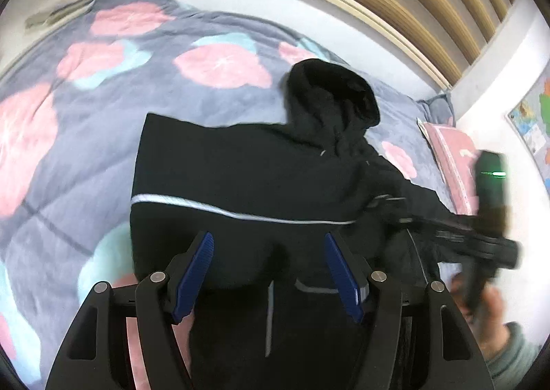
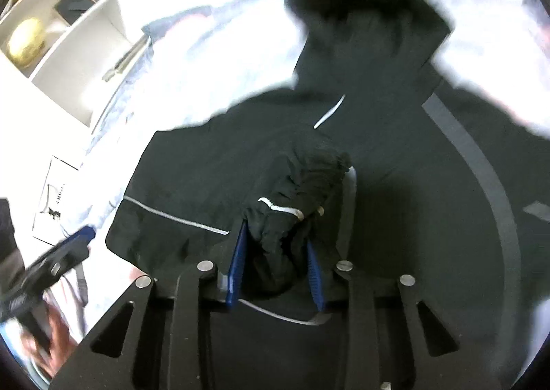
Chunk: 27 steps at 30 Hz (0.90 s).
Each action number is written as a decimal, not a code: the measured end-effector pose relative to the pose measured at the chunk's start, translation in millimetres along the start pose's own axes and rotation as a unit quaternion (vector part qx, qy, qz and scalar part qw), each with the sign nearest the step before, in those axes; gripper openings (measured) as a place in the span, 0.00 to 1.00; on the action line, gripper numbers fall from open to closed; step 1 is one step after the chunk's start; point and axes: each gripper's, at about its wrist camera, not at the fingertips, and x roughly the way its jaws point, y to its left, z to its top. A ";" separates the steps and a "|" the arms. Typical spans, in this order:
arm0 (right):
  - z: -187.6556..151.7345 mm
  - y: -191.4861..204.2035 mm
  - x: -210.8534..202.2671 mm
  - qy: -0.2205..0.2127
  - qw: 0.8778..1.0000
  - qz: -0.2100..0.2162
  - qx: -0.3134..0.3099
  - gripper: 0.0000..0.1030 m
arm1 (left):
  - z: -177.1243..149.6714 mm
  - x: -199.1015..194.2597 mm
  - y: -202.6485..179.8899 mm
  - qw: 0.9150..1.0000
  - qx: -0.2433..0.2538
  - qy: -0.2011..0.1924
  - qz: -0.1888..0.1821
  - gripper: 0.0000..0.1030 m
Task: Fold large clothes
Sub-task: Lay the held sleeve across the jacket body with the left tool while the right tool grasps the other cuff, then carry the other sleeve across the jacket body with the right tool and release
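- Jaws: left gripper (image 1: 270, 273) stands open and empty above the black jacket (image 1: 240, 177); right gripper (image 2: 276, 264) is clamped on a bunched cuff (image 2: 295, 190).
- Step, judged: sleeve fold-in. Next: carry the cuff across the body panel, then release.
- Jacket lies spread on the floral quilt (image 1: 68, 98), hood (image 1: 330, 91) farthest from both grippers.

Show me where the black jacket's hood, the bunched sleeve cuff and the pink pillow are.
hood (image 1: 331, 91): left wrist view, middle of the rounded top.
sleeve cuff (image 2: 302, 184): right wrist view, gathered fabric just beyond the right gripper (image 2: 276, 269).
pink pillow (image 1: 450, 156): left wrist view, its top face beside the wall.
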 end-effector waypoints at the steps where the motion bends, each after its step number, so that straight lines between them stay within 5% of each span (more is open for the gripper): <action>1: 4.4 -14.1 -21.3 -0.014 1.000 -0.023 -0.004 0.35 | 5.4 5.8 -9.6 1.000 0.008 0.002 -0.001 0.66; 7: 15.7 -110.2 -81.6 -0.039 0.989 -0.137 0.043 0.35 | 24.2 55.6 -60.2 0.999 0.023 0.041 0.009 0.66; 13: 1.6 -182.3 -40.4 0.022 0.980 -0.188 0.067 0.35 | 13.9 139.1 -74.4 0.989 0.037 0.126 0.068 0.66; 16: -12.3 -211.5 -7.3 0.061 0.977 -0.183 0.090 0.35 | 1.4 184.3 -57.8 0.981 0.021 0.171 0.093 0.66; 23: -27.8 -245.4 22.1 0.093 0.977 -0.148 0.120 0.39 | -12.4 206.3 -69.4 0.974 0.081 0.170 0.123 0.76; 27: -10.2 -238.8 -12.6 0.050 0.979 -0.144 0.136 0.44 | -8.9 196.9 -70.7 0.973 0.078 0.177 0.124 0.76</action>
